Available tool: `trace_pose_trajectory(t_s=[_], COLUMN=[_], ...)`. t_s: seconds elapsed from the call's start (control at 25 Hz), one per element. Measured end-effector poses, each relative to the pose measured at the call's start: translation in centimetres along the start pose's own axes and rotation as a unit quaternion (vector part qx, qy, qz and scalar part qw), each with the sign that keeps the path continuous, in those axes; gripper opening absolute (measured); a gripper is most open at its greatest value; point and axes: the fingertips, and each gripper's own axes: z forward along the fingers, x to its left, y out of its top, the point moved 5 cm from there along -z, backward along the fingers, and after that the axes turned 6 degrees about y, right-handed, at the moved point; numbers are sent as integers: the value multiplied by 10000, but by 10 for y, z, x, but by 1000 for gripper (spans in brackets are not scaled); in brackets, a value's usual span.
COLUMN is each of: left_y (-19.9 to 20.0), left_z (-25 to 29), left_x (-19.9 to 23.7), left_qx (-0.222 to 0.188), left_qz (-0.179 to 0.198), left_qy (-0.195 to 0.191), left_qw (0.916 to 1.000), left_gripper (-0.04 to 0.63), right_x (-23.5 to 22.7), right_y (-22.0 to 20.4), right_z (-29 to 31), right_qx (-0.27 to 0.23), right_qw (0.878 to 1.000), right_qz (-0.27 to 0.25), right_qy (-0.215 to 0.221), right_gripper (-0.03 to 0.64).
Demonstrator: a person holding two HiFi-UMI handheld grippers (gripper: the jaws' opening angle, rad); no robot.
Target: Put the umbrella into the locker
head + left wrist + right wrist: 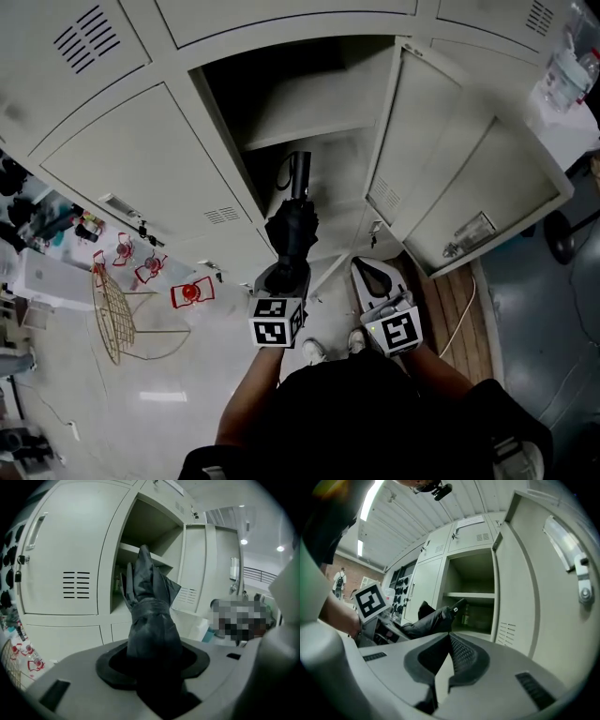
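While left gripper (285,277) jaws clamp a folded black umbrella (292,230), right gripper (447,638) jaws meet empty.

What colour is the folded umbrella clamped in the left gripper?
Black: the folded fabric umbrella shows best in the left gripper view.

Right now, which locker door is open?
The door right of the umbrella, swung outward from the shelved compartment; the other doors sit flush and shut.

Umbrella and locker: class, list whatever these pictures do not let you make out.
Umbrella base: left gripper view, buried between the left gripper's jaws.
Small object inside the locker: right gripper view, too small and dim to identify.
Locker floor: head view, partly behind the umbrella.
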Motion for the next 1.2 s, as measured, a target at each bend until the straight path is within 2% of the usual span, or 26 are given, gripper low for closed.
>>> trace_pose_trajectory(t_s=[0.16, 0.4, 0.68, 0.96, 1.2], left_y=[16, 40, 74, 113, 131], left_z=[18, 48, 80, 107, 127], left_x=[-3, -4, -7, -5, -2], left_qx=[108, 191, 209, 302, 225], left_qz=[86, 241, 591, 681, 779], left_qy=[49, 168, 306, 410, 385], left_qw=[9999, 9994, 9976, 9964, 9960], left_gripper=[213, 212, 213, 213, 213], right_x=[-6, -12, -15, -24, -37], right_y=[2, 3, 7, 12, 19], right_z=[1, 2, 0, 0, 7], right_qx=[168, 11, -31, -94, -291], right_qw=[9996, 9990, 9971, 9966, 9983], right_qz=[-94, -88, -262, -310, -58], right_qy=[209, 440, 710, 763, 505], right_gripper=[-2, -2, -2, -2, -2])
